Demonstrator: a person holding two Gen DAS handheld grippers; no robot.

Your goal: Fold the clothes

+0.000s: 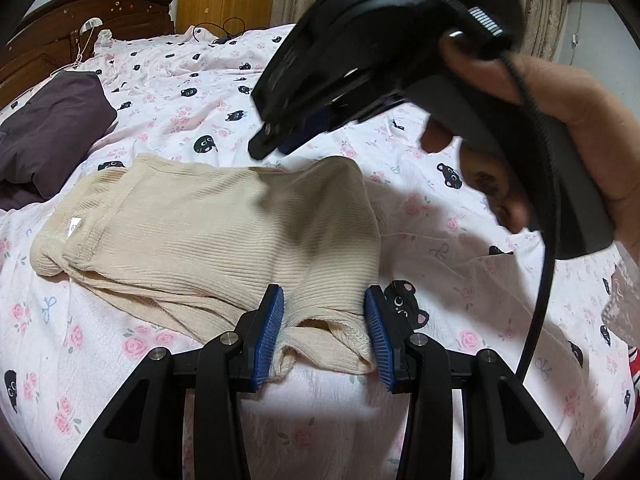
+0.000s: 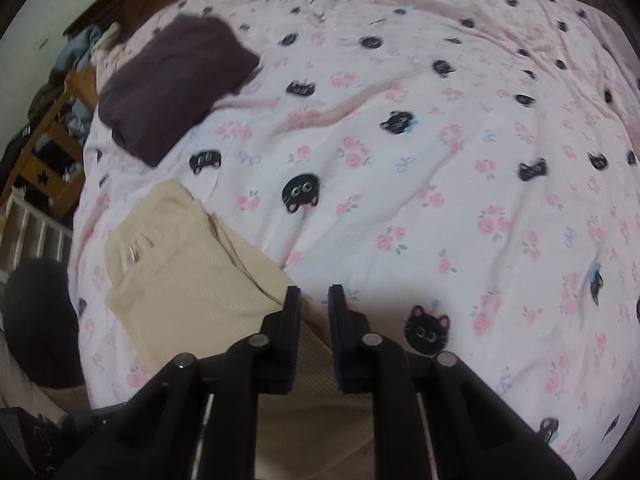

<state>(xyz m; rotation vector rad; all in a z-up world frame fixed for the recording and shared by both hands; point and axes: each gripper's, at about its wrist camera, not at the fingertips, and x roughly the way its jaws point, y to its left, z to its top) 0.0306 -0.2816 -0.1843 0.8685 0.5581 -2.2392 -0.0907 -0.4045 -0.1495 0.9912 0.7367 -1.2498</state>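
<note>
A beige ribbed garment (image 1: 220, 224) lies folded flat on the bed, its label side to the left. My left gripper (image 1: 324, 320) is open, with the garment's near corner lying between the two blue pads (image 1: 272, 328). My right gripper (image 1: 272, 142), held by a hand (image 1: 580, 140), hovers above the garment's far right corner without touching it. In the right wrist view the right gripper (image 2: 314, 312) stands narrowly open with nothing between its fingers, over the edge of the beige garment (image 2: 192, 288).
A folded dark purple garment (image 1: 52, 136) (image 2: 172, 84) lies at the bed's far left. The pink cat-and-rose sheet (image 1: 200, 92) (image 2: 440, 200) covers the bed. A wooden headboard (image 1: 92, 12) stands behind; a cluttered wooden shelf (image 2: 52, 132) and white railing (image 2: 32, 232) flank the bed.
</note>
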